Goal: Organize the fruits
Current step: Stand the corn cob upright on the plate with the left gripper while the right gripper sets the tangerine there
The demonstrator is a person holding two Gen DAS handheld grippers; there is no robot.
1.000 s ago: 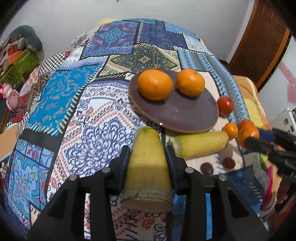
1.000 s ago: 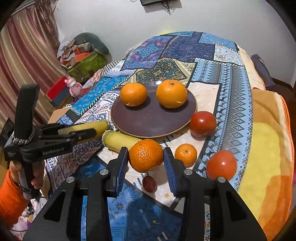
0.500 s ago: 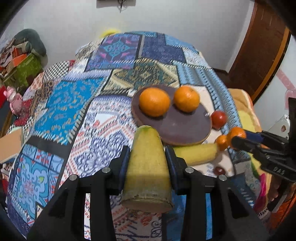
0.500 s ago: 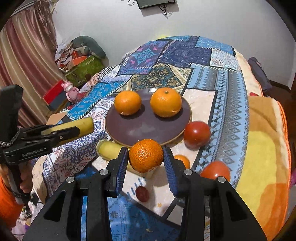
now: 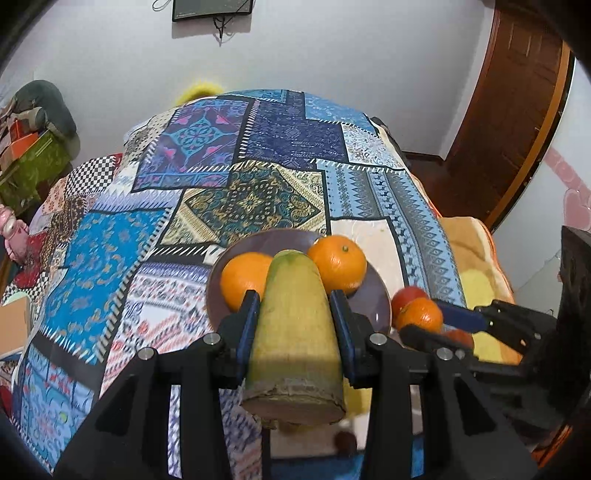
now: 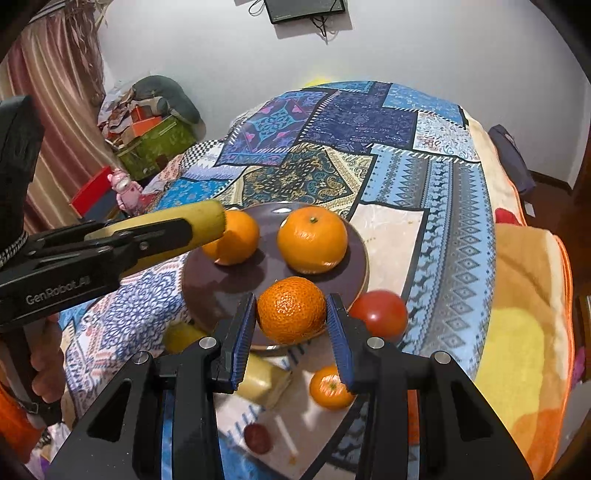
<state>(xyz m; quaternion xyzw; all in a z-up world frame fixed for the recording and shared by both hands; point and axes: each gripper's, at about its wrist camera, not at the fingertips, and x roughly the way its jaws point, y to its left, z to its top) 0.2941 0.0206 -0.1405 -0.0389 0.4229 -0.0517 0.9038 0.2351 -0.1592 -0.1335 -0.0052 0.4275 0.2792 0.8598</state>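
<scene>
Both fisheye views are sitting just behind their own fingers, tilting downward across the patchwork bedspread (image 5: 258, 199) toward the far white wall. The left wrist view is looking from the near left, the right wrist view from further right. Both are sharing the brown plate (image 6: 207, 284) at frame centre and the wall screen (image 6: 306, 9) at the upper edge.

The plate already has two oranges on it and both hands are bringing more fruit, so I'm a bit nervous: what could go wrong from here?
1. The plate is crowded: the held banana piece could knock the nearer orange, which may roll off.
2. Both grippers converge on the plate; the left gripper and right gripper might collide.
3. The held mandarin is round and may roll once released.
</scene>
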